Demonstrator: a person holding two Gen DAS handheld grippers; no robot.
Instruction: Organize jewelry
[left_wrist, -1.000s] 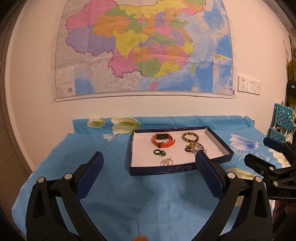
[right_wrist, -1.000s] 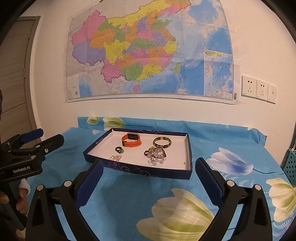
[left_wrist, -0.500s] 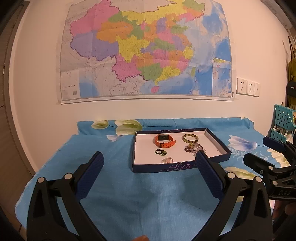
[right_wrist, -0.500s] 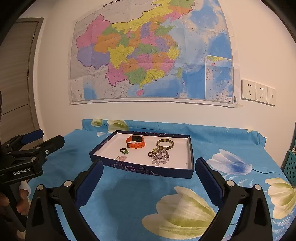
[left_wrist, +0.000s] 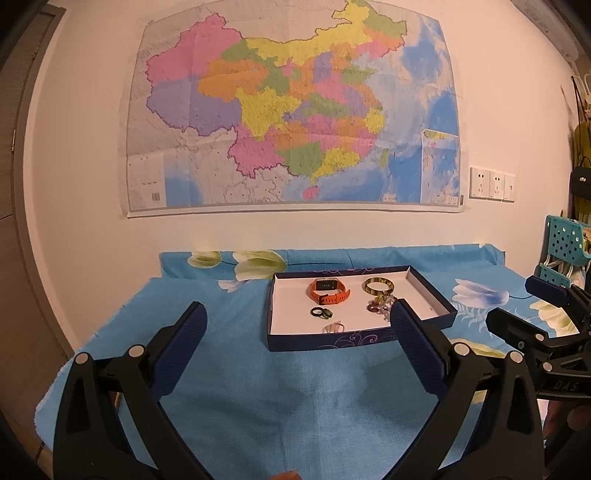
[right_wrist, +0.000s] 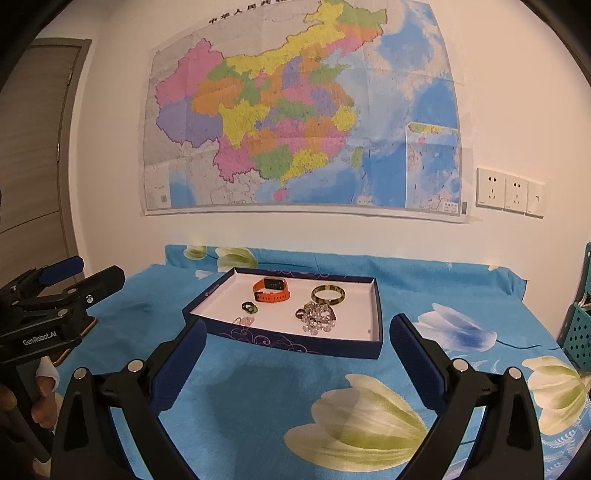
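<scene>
We hold both tongs back from the tray (right_wrist: 376, 317) here, the left tongs (left_wrist: 295, 332) and the right tongs (right_wrist: 295, 343) each spread wide and gripping nothing, hovering above the blue floral cloth (right_wrist: 258, 406) on the bench. All the jewelry we can see sits inside the tray: the orange watch (right_wrist: 271, 290) at the back, the bangle (right_wrist: 328, 295) beside it, a beaded bracelet (right_wrist: 316, 319) heaped just in front of the bangle, a dark ring (right_wrist: 248, 307) and a pale little piece (right_wrist: 243, 320) near the front wall. By our reading nothing is in hand, so this looks like either the very start or the finish; we can't tell which. If more sorting is due, the next move calls for a low reach over the front wall and a fine pinch, since the ring and the pale piece are tiny. As for writing, "GenRobot.AI" reads clearly on the left tongs' body in the right view, and "DAS" shows on the right tongs in the left view; the wall map (right_wrist: 303, 122) carries a heading too small to read.
</scene>
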